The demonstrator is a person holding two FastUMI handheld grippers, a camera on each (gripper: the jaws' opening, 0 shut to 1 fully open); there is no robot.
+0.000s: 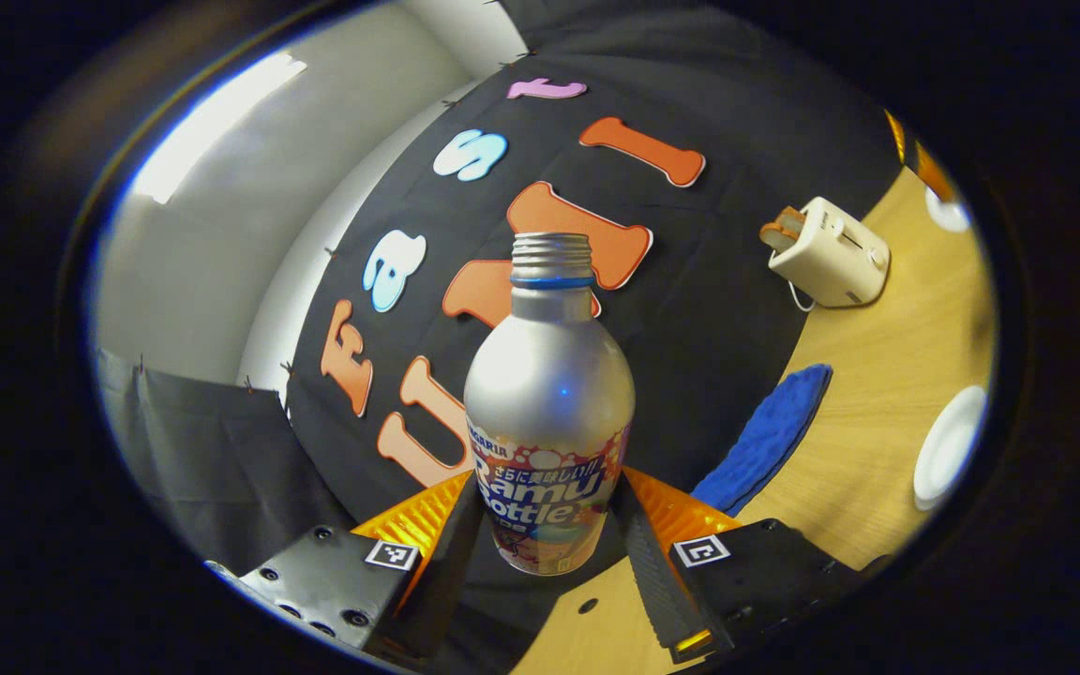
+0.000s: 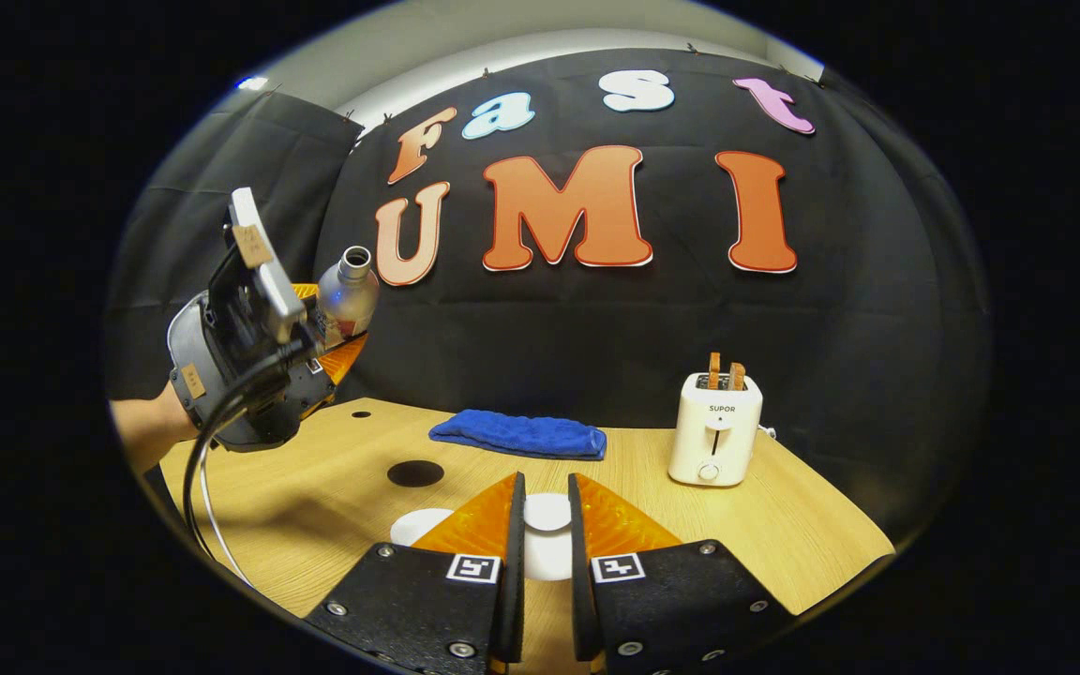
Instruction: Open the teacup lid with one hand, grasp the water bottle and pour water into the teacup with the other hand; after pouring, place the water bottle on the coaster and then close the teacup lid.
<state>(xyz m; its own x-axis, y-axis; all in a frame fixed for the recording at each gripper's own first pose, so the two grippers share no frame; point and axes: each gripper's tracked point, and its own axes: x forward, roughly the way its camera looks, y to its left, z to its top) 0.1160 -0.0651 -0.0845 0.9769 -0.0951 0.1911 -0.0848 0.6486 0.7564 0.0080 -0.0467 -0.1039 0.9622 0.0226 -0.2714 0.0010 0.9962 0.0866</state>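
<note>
Above the table [image 2: 784, 525], water bottle [image 1: 549, 403] between left claw [image 1: 549, 525] fingers.

The uncapped silver aluminium water bottle [image 1: 549, 412] with a printed label is raised off the desk [image 2: 784, 525], clamped at its label band.

In the left gripper view we look up, tilted, with the water bottle [image 1: 549, 403] very near. In the right gripper view we look level across the table [image 2: 784, 525]. Both show the toaster [image 2: 715, 429] and blue towel [image 2: 518, 435].
</note>
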